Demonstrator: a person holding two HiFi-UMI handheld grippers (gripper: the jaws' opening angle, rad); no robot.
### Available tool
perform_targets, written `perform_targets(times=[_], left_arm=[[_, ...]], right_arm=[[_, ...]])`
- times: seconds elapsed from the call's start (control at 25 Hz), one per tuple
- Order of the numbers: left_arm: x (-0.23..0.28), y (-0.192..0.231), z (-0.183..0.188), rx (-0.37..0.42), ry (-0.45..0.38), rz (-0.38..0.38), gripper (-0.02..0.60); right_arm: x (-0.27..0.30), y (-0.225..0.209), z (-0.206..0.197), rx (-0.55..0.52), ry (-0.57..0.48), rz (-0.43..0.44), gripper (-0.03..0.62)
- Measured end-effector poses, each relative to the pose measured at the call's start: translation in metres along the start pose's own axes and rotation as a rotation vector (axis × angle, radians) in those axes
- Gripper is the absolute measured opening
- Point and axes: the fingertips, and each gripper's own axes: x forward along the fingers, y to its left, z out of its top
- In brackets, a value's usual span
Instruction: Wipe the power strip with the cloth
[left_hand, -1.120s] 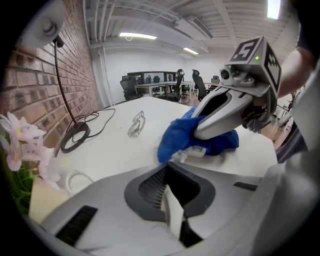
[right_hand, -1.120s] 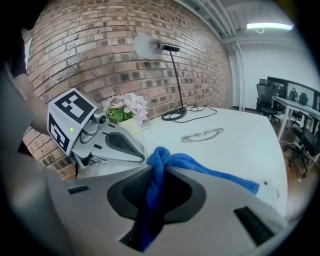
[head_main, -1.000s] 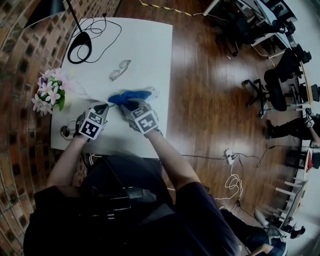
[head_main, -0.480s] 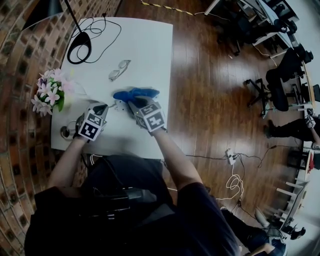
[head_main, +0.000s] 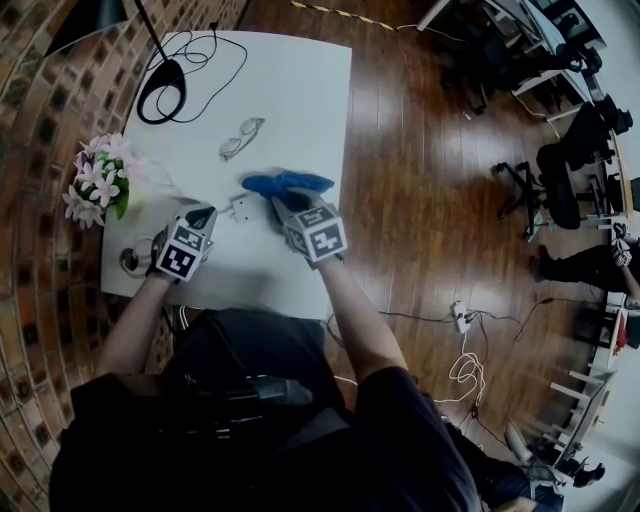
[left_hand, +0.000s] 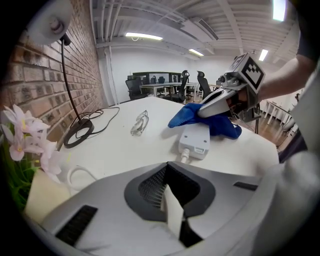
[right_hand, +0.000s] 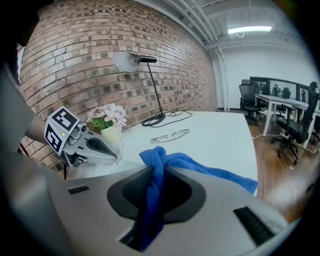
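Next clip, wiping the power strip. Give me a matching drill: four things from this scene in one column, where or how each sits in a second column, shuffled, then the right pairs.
Things
A. cloth
B. power strip
C. glasses
D. flowers

Places and states
1. at the edge of the table, next to the brick wall
2. gripped by the right gripper
3. flat on the table, one end under blue fabric
4. lying alone mid-table, touching nothing

Pairs: A-2, B-3, C-4, D-1
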Motion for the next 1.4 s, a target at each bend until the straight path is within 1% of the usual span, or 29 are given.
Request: perform_targets(times=[0.24,0.44,0.56,0.8,1.0,1.16,1.4], left_arm=[[-0.004,0.001,-0.001,-0.009,-0.002,0.002,0.014],[0.000,0.000,0.000,-0.014,0.001,-0.004,0.014],[0.000,0.000,0.000,-0.014,0.002,-0.009,0.014],[-0.001,0.000,-0.001,-0.007,-0.004,-0.015,0.014],[0.000,0.000,0.000,0.000,-0.002,-0.027,0.014],[0.000,-0.001,0.000,0.000,-0.004,-0.030,0.014],[-0.002,0.000,-0.002,0.001,0.001,-0.045,0.014]], right_arm=[[-0.010,-0.013,-0.001,0.011,0.000,-0.030,0.058],[-0.015,-0.028,-0.003,-0.025,-0.007,-0.068,0.058],[-0.018,-0.035,-0.004,-0.012,-0.015,-0.086,0.058],[-0.030,-0.058,-0.005,0.007,-0.006,-0.164,0.058],[-0.034,-0.069,-0.007,0.014,0.017,-0.192,0.058],[-0.035,-0.079,-0.006,0.023,0.007,-0.223,0.058],[-0.034,-0.080,-0.003,-0.037,0.043,-0.302,0.058]])
